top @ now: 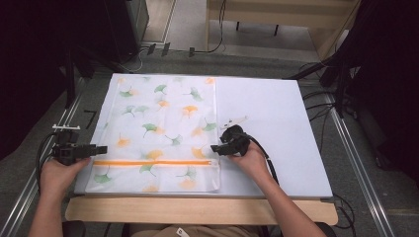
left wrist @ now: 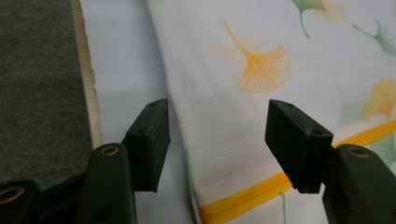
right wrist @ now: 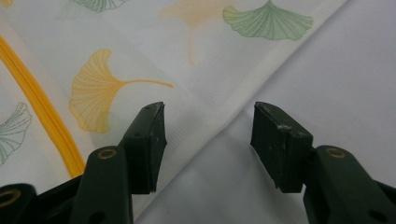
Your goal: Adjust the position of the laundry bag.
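Left gripper (left wrist: 217, 140): jaws spread wide, nothing between them, poised over the left edge of the mesh laundry bag (left wrist: 261, 93), one jaw above the bare white sheet (left wrist: 126, 70) and the other above the bag's fabric near the orange zipper (left wrist: 280, 184). Right gripper (right wrist: 208, 140): jaws likewise parted and empty, straddling the bag's right edge, one jaw over the printed mesh, the other over the plain sheet (whether either jaw touches the cloth cannot be told). From the high view, the left gripper (top: 101, 149) is held by the left hand (top: 58, 175) at the table's left border, level with the zipper's left end; the right gripper (top: 215, 147) sits in the right hand (top: 252, 159) just beside the zipper's right end. Bag (top: 160, 133): white, translucent, printed with green and orange ginkgo leaves, lying flat on the left half of the sheet, zipper (top: 152, 162) running crosswise near the person's side. Small white scrap (top: 236, 120): on the sheet just beyond the right gripper. Sheet (top: 281, 123): covers a wooden table (top: 197, 210) whose edge shows at the near side. Grey carpet floor (top: 44, 128) surrounds the table.
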The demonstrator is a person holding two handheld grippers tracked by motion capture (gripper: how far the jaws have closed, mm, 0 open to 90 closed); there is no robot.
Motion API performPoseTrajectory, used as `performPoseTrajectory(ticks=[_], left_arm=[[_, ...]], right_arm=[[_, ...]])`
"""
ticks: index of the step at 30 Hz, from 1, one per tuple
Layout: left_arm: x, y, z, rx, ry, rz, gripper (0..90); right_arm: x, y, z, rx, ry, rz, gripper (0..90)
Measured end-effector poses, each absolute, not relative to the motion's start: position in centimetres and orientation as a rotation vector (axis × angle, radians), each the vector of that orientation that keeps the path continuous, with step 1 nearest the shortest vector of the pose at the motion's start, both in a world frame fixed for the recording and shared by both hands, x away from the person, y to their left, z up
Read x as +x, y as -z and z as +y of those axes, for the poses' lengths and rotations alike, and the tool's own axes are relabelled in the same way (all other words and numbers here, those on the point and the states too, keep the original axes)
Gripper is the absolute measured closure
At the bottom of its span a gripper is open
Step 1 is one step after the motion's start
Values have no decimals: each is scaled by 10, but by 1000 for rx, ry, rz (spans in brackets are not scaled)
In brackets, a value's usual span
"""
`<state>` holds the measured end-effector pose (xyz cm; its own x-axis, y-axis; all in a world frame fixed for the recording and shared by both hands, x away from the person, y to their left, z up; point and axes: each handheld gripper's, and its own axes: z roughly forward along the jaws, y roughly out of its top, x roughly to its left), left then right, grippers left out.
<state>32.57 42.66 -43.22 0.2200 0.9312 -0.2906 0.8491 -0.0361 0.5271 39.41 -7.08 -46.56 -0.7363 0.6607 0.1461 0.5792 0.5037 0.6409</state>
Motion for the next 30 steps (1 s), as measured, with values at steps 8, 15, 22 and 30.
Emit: performPoseTrajectory(ticks=[8,15,22,30], left_arm=[[329,437,420,1914,-122,1623,477],[328,438,417,1923,-155,1647,610],[330,440,416,1921,-102,1662,847],[330,436,413,1908,-88,1636,897]], right_arm=[[386,468,-48,969,-1006,2576,588],[387,468,-47,1002,-1022,2558,804],[391,467,-51,1059,-1034,2565,871],[394,463,-57,1097,-1038,2579,878]])
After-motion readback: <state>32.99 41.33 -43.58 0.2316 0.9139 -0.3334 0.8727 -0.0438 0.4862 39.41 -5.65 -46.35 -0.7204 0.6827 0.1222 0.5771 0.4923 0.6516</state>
